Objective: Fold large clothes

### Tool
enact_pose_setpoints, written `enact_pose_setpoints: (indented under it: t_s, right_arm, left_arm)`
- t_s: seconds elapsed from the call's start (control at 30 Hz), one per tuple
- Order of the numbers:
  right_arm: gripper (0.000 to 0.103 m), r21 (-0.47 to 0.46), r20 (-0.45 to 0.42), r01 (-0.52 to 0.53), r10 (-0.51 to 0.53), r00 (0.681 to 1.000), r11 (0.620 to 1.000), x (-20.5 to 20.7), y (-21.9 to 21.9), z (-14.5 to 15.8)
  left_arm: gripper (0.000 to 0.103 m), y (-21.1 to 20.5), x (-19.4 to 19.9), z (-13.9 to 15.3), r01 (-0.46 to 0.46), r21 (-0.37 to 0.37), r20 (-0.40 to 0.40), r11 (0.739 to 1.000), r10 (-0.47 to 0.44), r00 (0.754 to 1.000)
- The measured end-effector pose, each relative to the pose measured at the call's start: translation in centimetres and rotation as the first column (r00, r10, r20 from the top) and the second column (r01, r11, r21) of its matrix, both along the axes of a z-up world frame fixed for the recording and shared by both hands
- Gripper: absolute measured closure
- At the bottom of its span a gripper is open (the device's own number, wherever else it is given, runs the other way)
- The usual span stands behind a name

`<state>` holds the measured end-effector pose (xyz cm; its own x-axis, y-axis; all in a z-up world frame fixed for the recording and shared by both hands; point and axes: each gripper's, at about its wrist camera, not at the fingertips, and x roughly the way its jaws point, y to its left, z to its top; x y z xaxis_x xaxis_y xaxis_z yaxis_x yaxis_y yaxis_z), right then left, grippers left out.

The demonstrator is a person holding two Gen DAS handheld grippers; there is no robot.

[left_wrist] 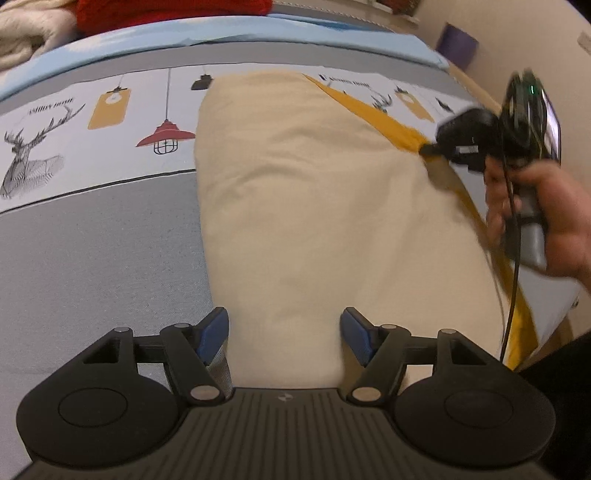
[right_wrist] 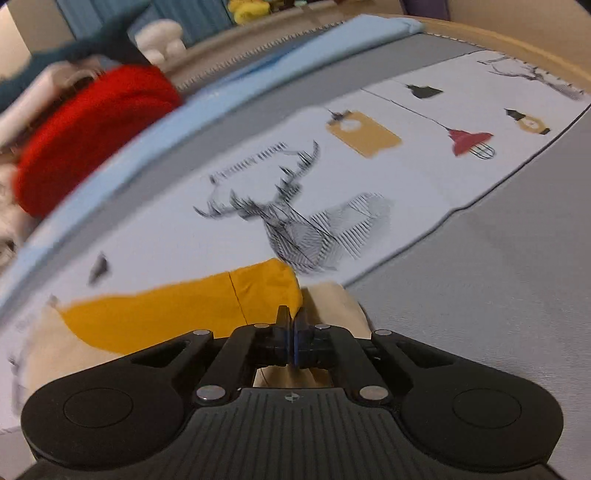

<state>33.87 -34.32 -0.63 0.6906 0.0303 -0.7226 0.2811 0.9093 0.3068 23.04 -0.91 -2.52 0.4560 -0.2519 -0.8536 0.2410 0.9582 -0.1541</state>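
A large cream garment (left_wrist: 314,184) lies flat on the bed, with a mustard-yellow part (left_wrist: 373,110) along its right side. My left gripper (left_wrist: 283,317) is open over the garment's near end, and cream cloth lies between its blue pads (left_wrist: 216,328) without being pinched. At the right edge of the left wrist view, a hand holds my right gripper (left_wrist: 428,149), whose tips bite the yellow edge. In the right wrist view my right gripper (right_wrist: 291,314) is shut on the yellow fabric (right_wrist: 166,317), with cream cloth (right_wrist: 332,299) beside and under it.
The bed sheet (left_wrist: 92,240) is grey, with a white band printed with deer and lamps. A red garment (right_wrist: 92,129) and pale knitwear (left_wrist: 26,33) are piled at the far edge on a light blue layer (right_wrist: 258,70). A black cable (left_wrist: 511,295) hangs from the right gripper.
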Motion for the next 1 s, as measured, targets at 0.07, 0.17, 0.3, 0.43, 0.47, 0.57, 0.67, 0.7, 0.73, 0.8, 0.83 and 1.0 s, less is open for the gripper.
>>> enact_pose_setpoints:
  t_s: [0.07,0.17,0.3,0.43,0.47,0.57,0.67,0.7,0.73,0.8,0.83,1.0]
  right_arm:
    - [0.092,-0.029,0.016,0.001,-0.001,1.000,1.000,-0.5,0.3,0.7]
    - [0.081,-0.100,0.075,0.013,-0.005,0.997,0.995,-2.3,0.8,2.7]
    - [0.081,-0.052,0.120,-0.146,0.151,0.981,0.988,-5.6,1.3,5.1]
    - [0.081,-0.027,-0.029,-0.340,0.340,0.940,0.940,-9.0,2.9,4.3]
    - [0.081,-0.069,-0.107,-0.366,0.358,0.928,0.928,-10.0,3.4,3.5]
    - [0.080,-0.159,-0.226,-0.397,0.358,0.906,0.904,-13.2,3.8,1.2]
    - [0.080,-0.165,-0.262,-0.389,0.340,0.903,0.907,-15.5,3.0,0.6]
    - [0.080,-0.161,-0.273,-0.393,0.342,0.899,0.906,-16.1,2.6,0.6]
    - [0.079,-0.160,-0.290,-0.404,0.349,0.891,0.901,-16.5,2.5,0.6]
    - [0.073,-0.176,-0.336,-0.442,0.368,0.867,0.880,-17.0,2.4,0.7]
    - [0.071,-0.185,-0.353,-0.458,0.376,0.857,0.870,-17.2,2.4,0.9]
    - [0.067,-0.142,-0.237,-0.407,0.368,0.899,0.902,-16.1,0.0,3.5]
  left_arm:
    - [0.031,0.4,-0.3,-0.1,0.002,-0.003,-0.004,1.000,-0.002,1.000]
    - [0.031,1.2,-0.7,-0.1,0.000,-0.017,-0.011,1.000,-0.001,1.000]
    - [0.030,1.5,-1.4,-0.1,0.007,-0.014,-0.006,1.000,-0.007,1.000]
    - [0.030,1.4,-2.1,0.0,0.000,-0.005,0.004,1.000,0.000,1.000]
    - [0.030,1.4,-2.2,0.0,0.000,-0.003,0.006,1.000,0.000,1.000]
    - [0.030,1.3,-2.7,-0.1,-0.005,0.002,0.007,1.000,0.005,1.000]
    - [0.030,1.3,-2.9,-0.1,-0.005,0.006,0.008,1.000,0.005,1.000]
    - [0.030,1.2,-2.9,-0.1,-0.002,0.009,0.008,1.000,0.002,1.000]
    - [0.030,1.2,-3.0,-0.1,0.000,0.010,0.007,1.000,-0.001,1.000]
    - [0.030,1.3,-2.9,-0.1,0.004,0.000,-0.006,1.000,-0.004,1.000]
    - [0.030,1.4,-2.8,-0.1,0.001,-0.010,-0.015,1.000,-0.001,1.000]
    - [0.030,2.6,-2.3,0.8,-0.094,-0.066,0.014,0.993,0.095,0.995]
